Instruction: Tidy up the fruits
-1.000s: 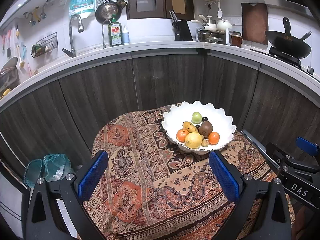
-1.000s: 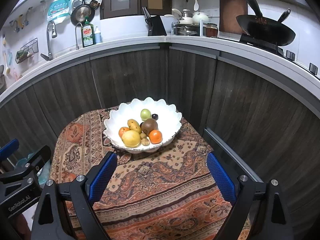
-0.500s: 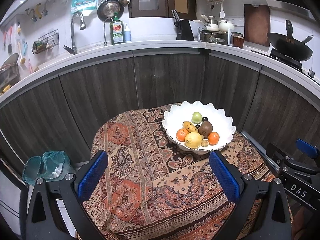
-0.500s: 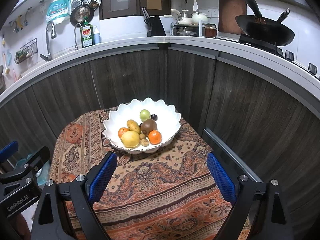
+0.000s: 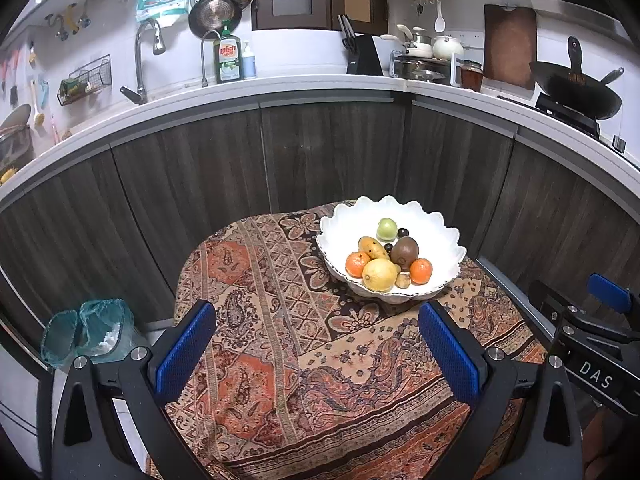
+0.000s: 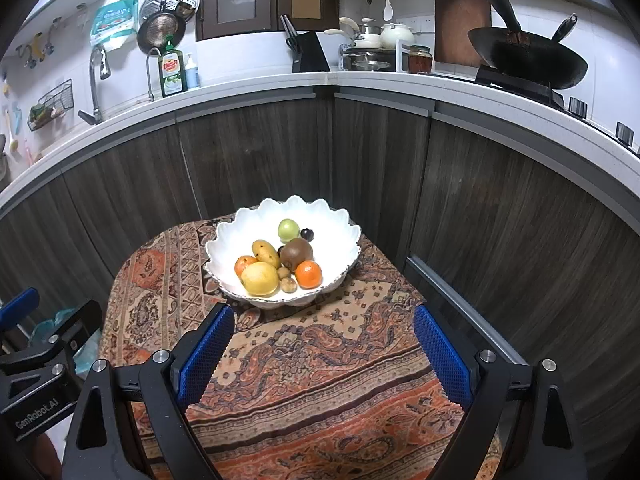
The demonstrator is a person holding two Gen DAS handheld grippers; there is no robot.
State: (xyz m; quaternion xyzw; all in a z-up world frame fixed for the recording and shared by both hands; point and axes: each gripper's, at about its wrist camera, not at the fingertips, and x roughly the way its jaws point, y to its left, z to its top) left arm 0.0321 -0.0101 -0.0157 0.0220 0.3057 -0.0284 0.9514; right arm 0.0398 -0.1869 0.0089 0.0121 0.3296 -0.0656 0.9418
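A white scalloped bowl (image 5: 448, 240) (image 6: 228, 240) stands at the far side of a small table covered with a patterned cloth (image 5: 288, 344) (image 6: 320, 364). In it lie a yellow lemon (image 5: 379, 275) (image 6: 260, 278), two oranges (image 5: 421, 271) (image 6: 309, 273), a brown kiwi (image 5: 404, 251) (image 6: 296, 253), a green fruit (image 5: 387, 229) (image 6: 289, 230), a spotted mango (image 5: 372, 247) and small dark fruits. My left gripper (image 5: 316, 354) is open and empty above the near cloth. My right gripper (image 6: 324, 350) is open and empty, just short of the bowl.
Dark wood cabinet fronts (image 5: 320, 152) curve close behind the table under a white counter (image 5: 280, 88) with a tap, dish soap, knife block and wok (image 6: 528, 60). A bin with a green bag (image 5: 88, 332) stands on the floor at the left.
The left view has tilted slightly, and the bowl sits a little higher in the right view. Both grippers stay open and empty.
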